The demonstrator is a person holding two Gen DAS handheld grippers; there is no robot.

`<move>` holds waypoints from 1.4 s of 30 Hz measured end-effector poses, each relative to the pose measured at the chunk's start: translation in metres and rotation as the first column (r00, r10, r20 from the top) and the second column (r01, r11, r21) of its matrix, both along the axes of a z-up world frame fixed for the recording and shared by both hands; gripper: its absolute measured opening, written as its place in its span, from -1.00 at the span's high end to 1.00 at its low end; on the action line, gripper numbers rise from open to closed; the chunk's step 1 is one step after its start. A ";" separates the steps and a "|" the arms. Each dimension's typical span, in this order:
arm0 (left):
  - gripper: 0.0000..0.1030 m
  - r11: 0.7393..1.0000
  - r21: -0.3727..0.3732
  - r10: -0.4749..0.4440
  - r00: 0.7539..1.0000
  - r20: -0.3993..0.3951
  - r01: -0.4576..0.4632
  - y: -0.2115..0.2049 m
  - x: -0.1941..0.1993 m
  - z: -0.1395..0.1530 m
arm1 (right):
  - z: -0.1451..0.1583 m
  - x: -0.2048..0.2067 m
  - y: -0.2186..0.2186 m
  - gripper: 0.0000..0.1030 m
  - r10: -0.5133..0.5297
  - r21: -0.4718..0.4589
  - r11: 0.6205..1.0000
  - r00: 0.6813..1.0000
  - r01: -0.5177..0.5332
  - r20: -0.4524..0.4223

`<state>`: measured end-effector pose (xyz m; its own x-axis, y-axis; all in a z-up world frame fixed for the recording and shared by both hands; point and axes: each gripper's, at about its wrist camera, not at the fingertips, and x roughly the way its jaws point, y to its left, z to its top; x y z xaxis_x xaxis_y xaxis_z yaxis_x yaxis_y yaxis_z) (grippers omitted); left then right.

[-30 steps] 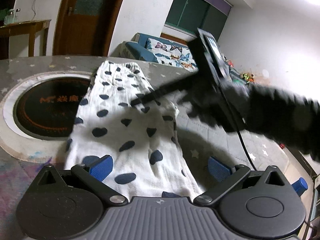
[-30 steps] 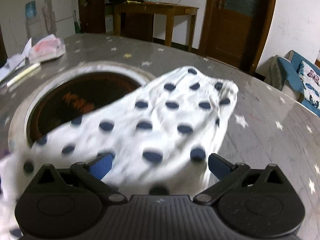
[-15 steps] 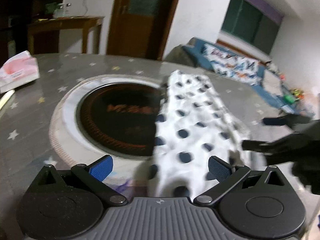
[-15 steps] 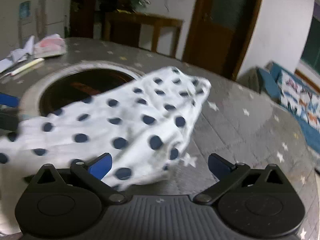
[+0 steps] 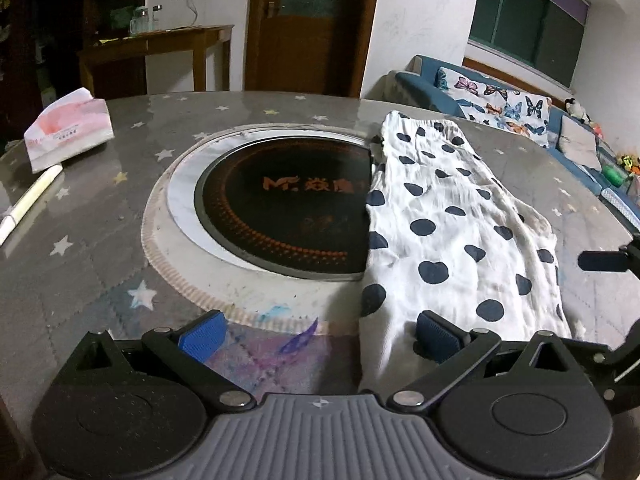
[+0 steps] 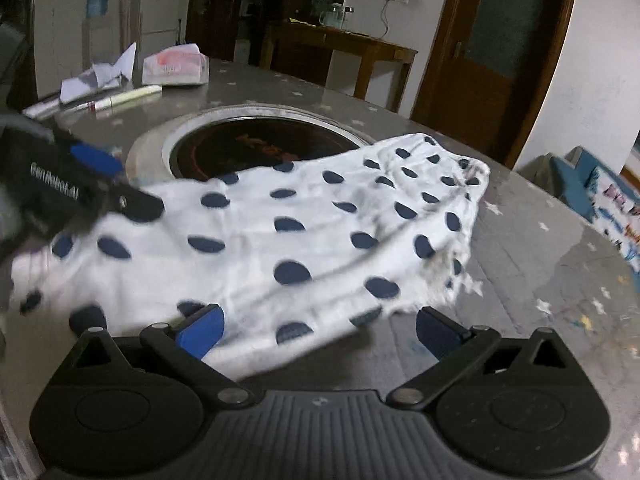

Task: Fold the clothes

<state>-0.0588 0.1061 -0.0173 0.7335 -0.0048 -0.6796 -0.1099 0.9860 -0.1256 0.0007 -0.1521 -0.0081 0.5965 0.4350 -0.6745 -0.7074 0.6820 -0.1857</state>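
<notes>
On the grey star-patterned table (image 5: 100, 264) we see the white garment with dark blue dots (image 5: 452, 232) lying flat and lengthwise, its left edge overlapping the rim of the round black cooktop (image 5: 280, 208) set into the tabletop. Our left gripper (image 5: 320, 336) sits at the near end of the cloth with its jaws spread wide; the right blue pad (image 5: 436, 336) rests against the near hem, while the left pad is over bare table, and nothing is pinched between them. Our right gripper (image 6: 320, 328) is released too, jaws apart, hovering at the long side edge of the garment (image 6: 300, 240); its left pad (image 6: 202, 330) is over the fabric and the other is over the table. From the right wrist view we see the left tool (image 6: 80, 192) as a blurred black shape at the far corner of the cloth. Well apart from the garment, near the table's far-left edge, a tissue pack (image 5: 68, 132) lies beside a white pen (image 5: 32, 196).
</notes>
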 end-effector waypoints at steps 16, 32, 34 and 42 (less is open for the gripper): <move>-0.50 0.954 -0.296 -0.042 0.999 0.009 0.043 0.019 -0.069 0.019 | 0.027 -0.056 -0.002 -1.00 0.095 0.105 0.990 0.995 -0.091 -0.033; 0.64 0.907 -0.418 -0.064 0.997 -0.033 0.045 0.021 -0.090 0.010 | 0.035 -0.096 0.018 -1.00 0.226 0.117 0.968 0.973 -0.221 -0.036; 0.76 0.898 -0.436 -0.065 0.998 -0.017 0.051 0.021 -0.091 0.018 | 0.035 -0.101 0.021 -1.00 0.239 0.118 0.965 0.970 -0.234 -0.033; 0.82 0.862 -0.487 -0.116 0.990 0.084 0.142 0.007 -0.084 0.060 | 0.023 -0.116 0.047 -1.00 0.239 0.081 0.967 0.970 -0.241 0.044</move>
